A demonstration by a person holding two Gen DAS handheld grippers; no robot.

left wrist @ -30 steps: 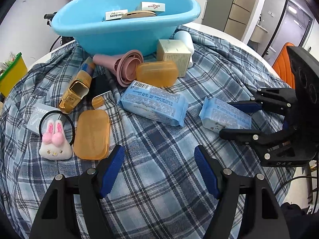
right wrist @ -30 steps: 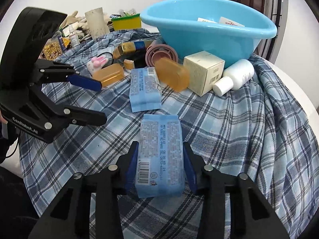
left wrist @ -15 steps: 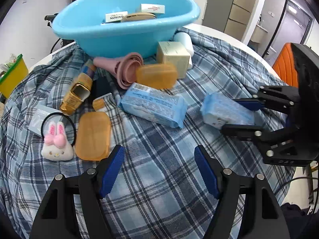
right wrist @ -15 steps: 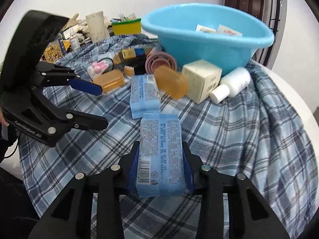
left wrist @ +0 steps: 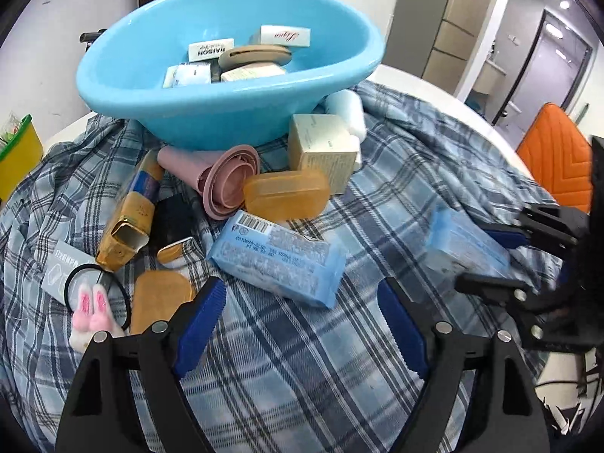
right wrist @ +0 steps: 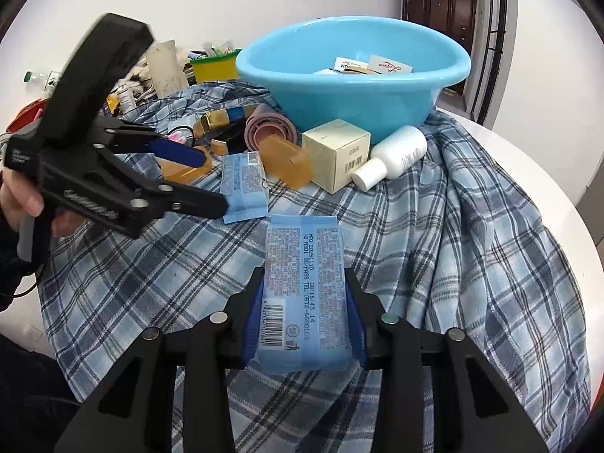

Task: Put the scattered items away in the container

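Right gripper [right wrist: 304, 324] clamps tissue pack [right wrist: 304, 287] stamped "MFG.20251110"; left gripper [left wrist: 302, 317] has just widened, empty.

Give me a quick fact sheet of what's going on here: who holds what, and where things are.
Right gripper: shut on a blue wipes pack, lifted over the cloth.
Left gripper: open, nothing between its jaws, which have just been opening.
Basin: light blue, already holds small boxes.
Second wipes pack: lying on the plaid cloth, ahead of the left gripper.
Also loose: orange soap case, cream box, white bottle.
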